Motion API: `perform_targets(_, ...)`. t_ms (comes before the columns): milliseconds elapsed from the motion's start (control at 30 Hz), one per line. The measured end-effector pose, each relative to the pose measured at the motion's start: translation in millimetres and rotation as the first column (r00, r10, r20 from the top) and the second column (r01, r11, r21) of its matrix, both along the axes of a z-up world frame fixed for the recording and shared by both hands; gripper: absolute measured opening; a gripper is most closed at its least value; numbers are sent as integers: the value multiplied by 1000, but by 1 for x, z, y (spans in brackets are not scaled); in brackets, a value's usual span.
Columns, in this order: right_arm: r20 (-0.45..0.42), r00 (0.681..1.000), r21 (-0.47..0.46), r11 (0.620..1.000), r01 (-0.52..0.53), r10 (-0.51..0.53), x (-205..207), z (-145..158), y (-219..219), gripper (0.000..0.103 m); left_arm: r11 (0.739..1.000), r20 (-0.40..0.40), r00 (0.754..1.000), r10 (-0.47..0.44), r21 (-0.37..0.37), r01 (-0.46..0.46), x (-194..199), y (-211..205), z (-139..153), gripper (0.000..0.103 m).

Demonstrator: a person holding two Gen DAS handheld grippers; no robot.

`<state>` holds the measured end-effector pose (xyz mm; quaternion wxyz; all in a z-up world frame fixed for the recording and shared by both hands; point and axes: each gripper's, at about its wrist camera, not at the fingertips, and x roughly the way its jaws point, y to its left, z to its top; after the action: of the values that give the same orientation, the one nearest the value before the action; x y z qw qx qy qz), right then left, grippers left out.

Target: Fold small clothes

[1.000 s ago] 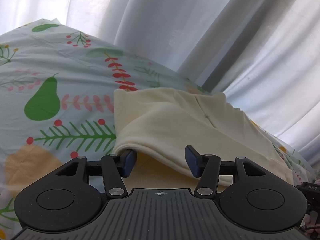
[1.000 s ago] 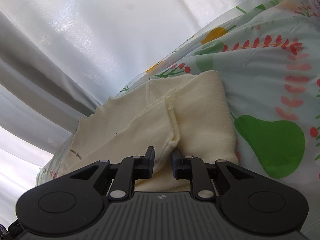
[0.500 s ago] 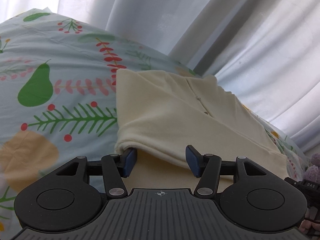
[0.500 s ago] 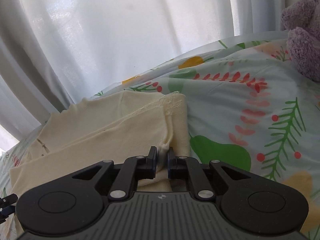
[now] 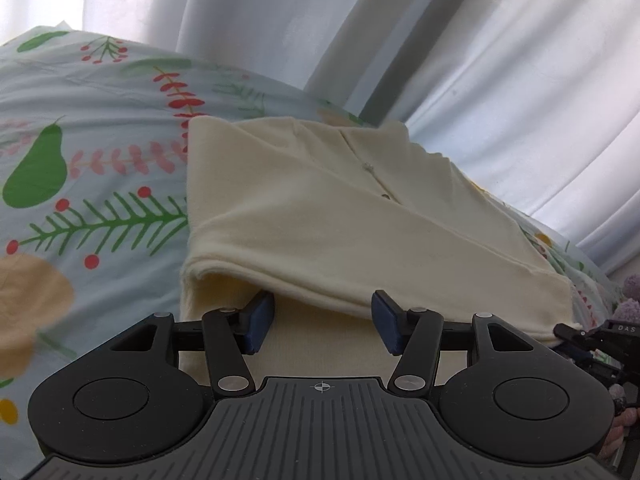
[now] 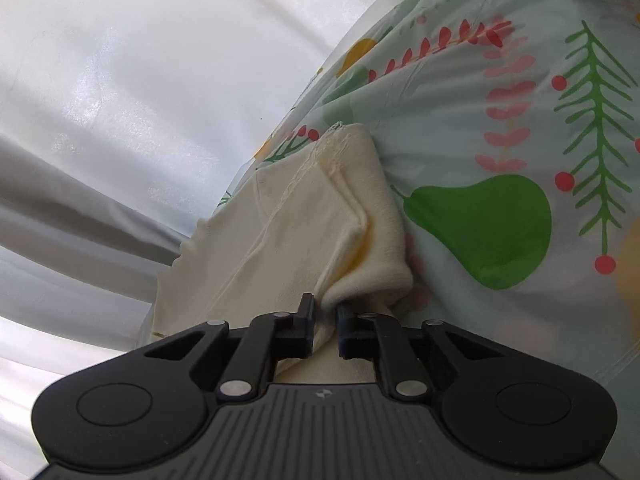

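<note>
A cream garment (image 5: 320, 208), folded over on itself, lies on the floral bedsheet (image 5: 100, 160). My left gripper (image 5: 322, 312) stands open at its near edge. The blue pads (image 5: 262, 312) sit under the raised fold without pressing on it. In the right wrist view the garment (image 6: 304, 220) has its stitched hem at the far corner. My right gripper (image 6: 325, 312) is closing and pinches a bunched fold of the near corner between its black pads.
White curtains (image 5: 400, 40) hang behind the bed, and in the right wrist view the curtains (image 6: 140, 80) fill the left half. The sheet (image 6: 520, 120) spreads to the right. A purple plush toy (image 5: 632, 292) and the other gripper's body (image 5: 600, 340) show at the right edge.
The right gripper has rolled and its jaws have narrowed on the cloth fold, which now bunches up. The left gripper has shifted a little along the garment's edge with its jaws unchanged.
</note>
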<state>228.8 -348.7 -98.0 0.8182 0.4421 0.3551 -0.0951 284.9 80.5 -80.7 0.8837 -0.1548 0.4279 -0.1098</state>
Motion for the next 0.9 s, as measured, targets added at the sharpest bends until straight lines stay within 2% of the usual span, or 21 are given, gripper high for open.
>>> perform_targets(167, 31, 999, -91, 995, 33, -30, 14, 8, -8, 9, 999, 26, 999, -25, 31, 24, 2, 0, -1, 59)
perform_targets(267, 19, 999, -71, 996, 48, -47, 17, 2, -16, 9, 999, 28, 999, -31, 21, 31, 1, 4, -1, 59)
perform_targets(467, 20, 997, -103, 992, -74, 76, 0, 8, -6, 19, 998, -8, 1000, 2, -57, -3, 8, 15, 2, 60)
perform_targets(600, 24, 995, -125, 988, -90, 94, -1, 7, -1, 20, 994, -21, 998, 64, -85, -66, 18, 22, 5, 56)
perform_targets(700, 22, 993, -177, 978, -106, 112, 2, 6, 4, 16, 993, -20, 996, 89, -77, -91, 25, 23, 3, 56)
perform_targets(733, 19, 993, -194, 975, -112, 118, 3, 5, 6, 15, 994, -25, 996, 90, -67, -92, 27, 23, 1, 52)
perform_targets(800, 11, 991, -222, 967, -125, 131, 5, 5, 7, 13, 996, -22, 997, 74, -51, -75, 27, 22, 1, 53)
perform_targets(867, -7, 988, -229, 961, -154, 156, 4, 9, 9, 14, 998, -41, 997, 59, -34, -61, 24, 21, 5, 54)
perform_targets(900, -10, 984, -232, 957, -174, 177, 2, 12, 11, 18, 998, -47, 998, 51, -31, -52, 21, 20, 7, 59)
